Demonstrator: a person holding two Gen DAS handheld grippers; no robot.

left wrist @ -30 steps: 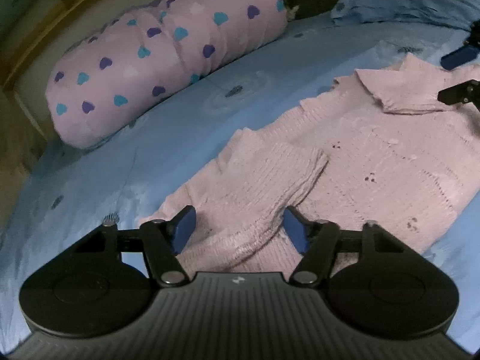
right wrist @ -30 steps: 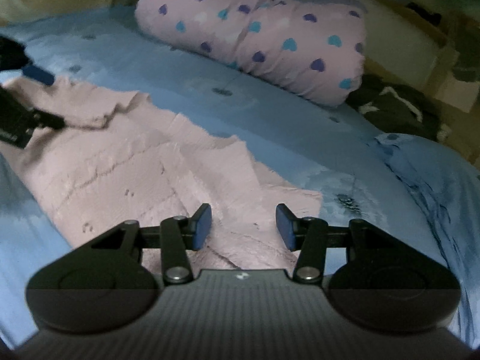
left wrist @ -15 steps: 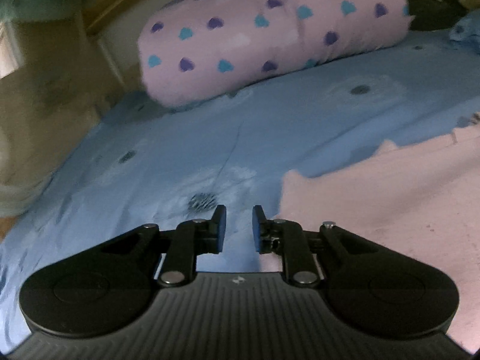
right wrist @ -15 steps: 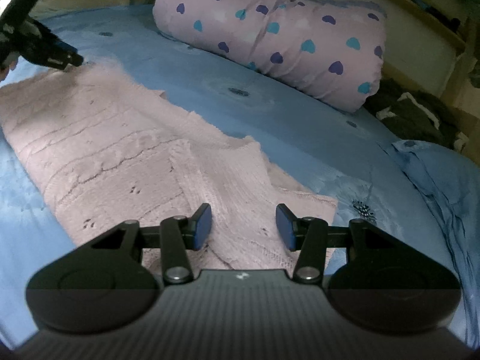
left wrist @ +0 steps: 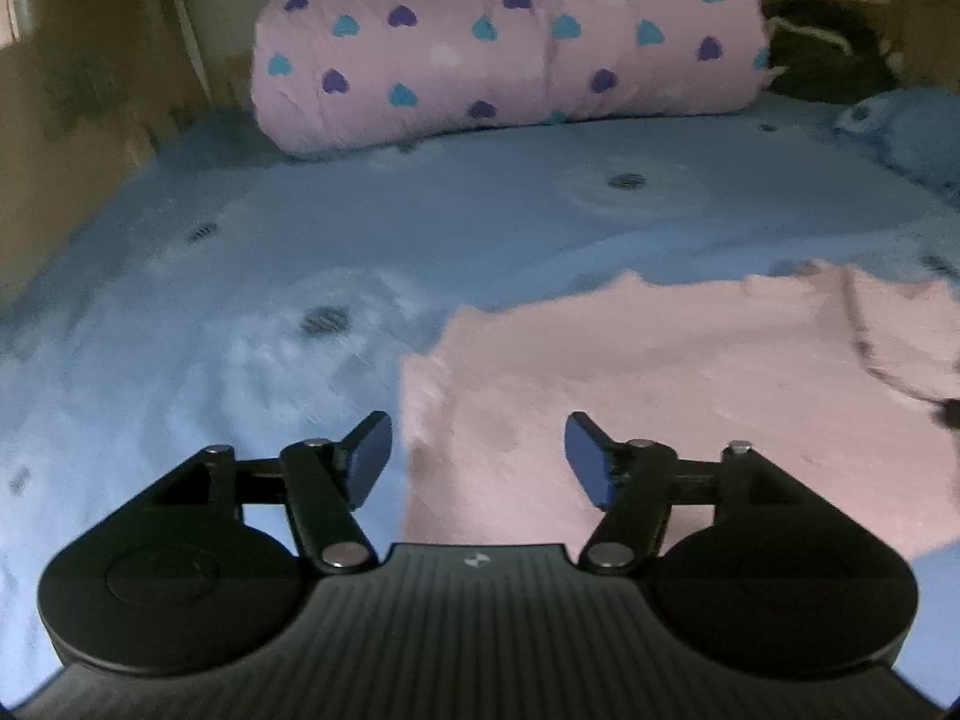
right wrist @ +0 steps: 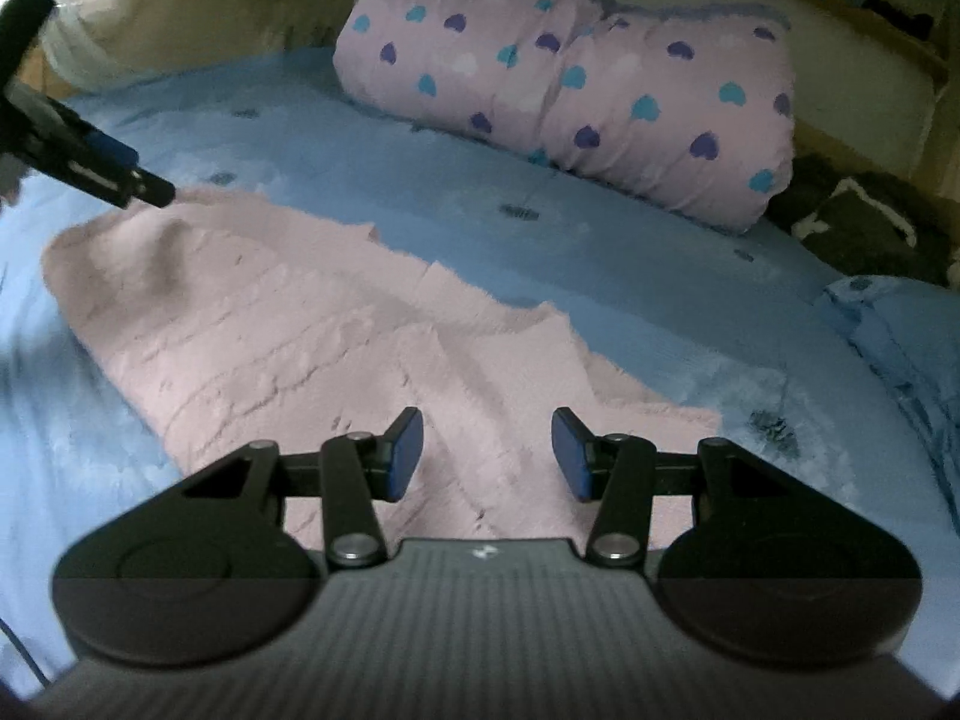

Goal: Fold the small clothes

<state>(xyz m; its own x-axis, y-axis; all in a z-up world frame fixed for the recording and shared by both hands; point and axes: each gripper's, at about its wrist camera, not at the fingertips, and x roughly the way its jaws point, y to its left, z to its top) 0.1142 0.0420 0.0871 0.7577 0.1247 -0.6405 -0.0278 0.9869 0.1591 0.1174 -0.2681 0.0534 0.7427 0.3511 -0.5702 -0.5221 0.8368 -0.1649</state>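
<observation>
- Knitwear lay on the bed: in the left wrist view a pink knitted sweater was spread flat on the blue bedsheet, filling the lower right of the frame.
- The left gripper hung over the sweater's near left edge; its fingers stood wide apart, having just been opening, with nothing pinched between them, only knit fabric and sheet seen below.
- A pink bolster with blue and purple hearts lay across the far side of the bed, with a dark bundle just beside its right end.
- In the right wrist view the same sweater stretched from the lower centre to the upper left, its surface rumpled in low ridges.
- The right gripper hovered above the sweater's near end, its fingers apart and clamped on nothing.
- The left gripper showed at the far left, its tip at the sweater's far corner.
- The heart bolster lay behind, well apart from the sweater, and a crumpled blue cloth sat at the right edge.
</observation>
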